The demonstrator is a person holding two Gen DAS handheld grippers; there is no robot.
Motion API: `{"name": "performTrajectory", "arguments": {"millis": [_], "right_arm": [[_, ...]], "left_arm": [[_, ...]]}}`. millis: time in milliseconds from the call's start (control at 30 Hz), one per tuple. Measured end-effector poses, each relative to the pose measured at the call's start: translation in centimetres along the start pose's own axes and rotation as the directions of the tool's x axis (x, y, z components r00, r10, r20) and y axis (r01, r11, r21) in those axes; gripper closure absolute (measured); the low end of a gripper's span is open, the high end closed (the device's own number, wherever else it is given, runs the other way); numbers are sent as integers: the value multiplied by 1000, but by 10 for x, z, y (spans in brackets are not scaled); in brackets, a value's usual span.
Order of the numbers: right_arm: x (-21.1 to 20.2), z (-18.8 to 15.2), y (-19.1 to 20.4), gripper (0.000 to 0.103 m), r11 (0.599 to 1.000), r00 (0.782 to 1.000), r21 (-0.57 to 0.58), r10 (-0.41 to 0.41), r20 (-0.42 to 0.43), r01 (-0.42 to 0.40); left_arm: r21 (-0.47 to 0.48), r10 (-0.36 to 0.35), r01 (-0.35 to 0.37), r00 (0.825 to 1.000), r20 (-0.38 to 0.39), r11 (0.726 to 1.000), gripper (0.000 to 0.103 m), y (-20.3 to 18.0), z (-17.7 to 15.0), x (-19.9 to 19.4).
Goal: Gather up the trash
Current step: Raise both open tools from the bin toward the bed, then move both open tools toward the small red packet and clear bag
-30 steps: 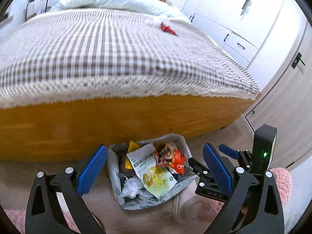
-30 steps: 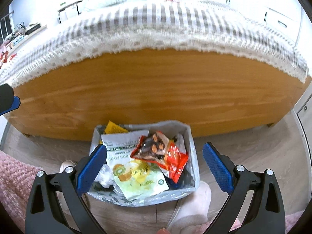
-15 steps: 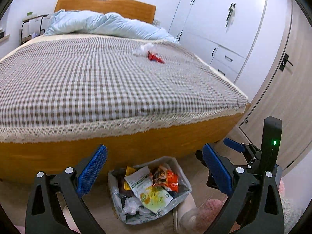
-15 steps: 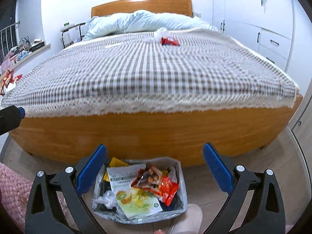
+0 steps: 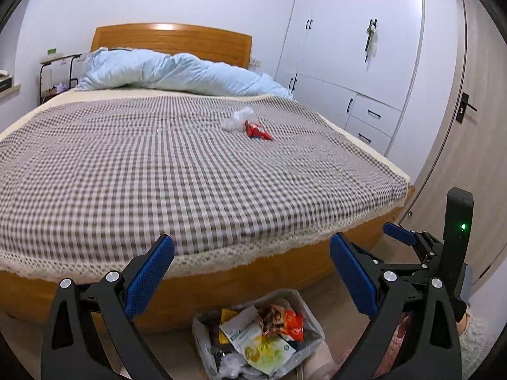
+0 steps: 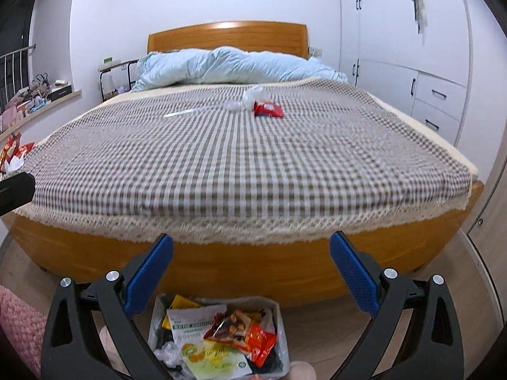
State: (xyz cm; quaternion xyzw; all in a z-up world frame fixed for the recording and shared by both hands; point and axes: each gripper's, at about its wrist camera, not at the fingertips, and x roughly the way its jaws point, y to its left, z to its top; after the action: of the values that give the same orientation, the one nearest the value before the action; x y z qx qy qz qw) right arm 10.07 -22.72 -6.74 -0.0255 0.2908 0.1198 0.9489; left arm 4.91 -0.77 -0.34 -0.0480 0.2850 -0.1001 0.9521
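Note:
A clear trash bag full of snack wrappers sits on the floor at the foot of the bed. Far up the checked bedspread lie a red wrapper and crumpled white plastic. A thin white strip lies left of them. My left gripper is open and holds nothing, raised above the bag. My right gripper is open too, likewise over the bag, and shows in the left wrist view as well.
The wooden bed fills the middle, a blue duvet bunched at the headboard. White wardrobes and a door stand on the right. A cluttered sill runs along the left. A pink fluffy rug lies on the floor.
Both grippers have risen and tilted up from the bag, so the whole bed top and the trash on it have come into view. Both stayed open.

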Motion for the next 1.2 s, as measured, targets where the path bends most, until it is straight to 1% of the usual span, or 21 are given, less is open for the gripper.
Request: {"name": "performTrajectory", "arguments": {"millis": [133, 267, 500, 767, 1000, 1200], "right_arm": [[0, 15, -5, 8, 1000, 999, -4, -19, 39, 19], [1, 29, -10, 8, 1000, 997, 3, -30, 75, 30], [6, 53, -14, 8, 999, 991, 12, -48, 126, 46], [17, 75, -13, 8, 998, 985, 10, -57, 164, 57], [31, 97, -7, 8, 998, 977, -9, -66, 201, 69], [39, 111, -4, 8, 998, 969, 21, -69, 239, 66]], "left_arm": [[14, 3, -4, 1000, 25, 1000, 8, 1, 9, 2], [17, 41, -42, 998, 41, 999, 8, 3, 18, 8], [-3, 41, -41, 997, 67, 999, 8, 10, 34, 22], [-20, 32, -31, 995, 94, 999, 8, 21, 55, 37], [-7, 21, -20, 994, 110, 1000, 8, 22, 75, 53], [-3, 15, -15, 991, 132, 1000, 8, 22, 93, 62]]}}
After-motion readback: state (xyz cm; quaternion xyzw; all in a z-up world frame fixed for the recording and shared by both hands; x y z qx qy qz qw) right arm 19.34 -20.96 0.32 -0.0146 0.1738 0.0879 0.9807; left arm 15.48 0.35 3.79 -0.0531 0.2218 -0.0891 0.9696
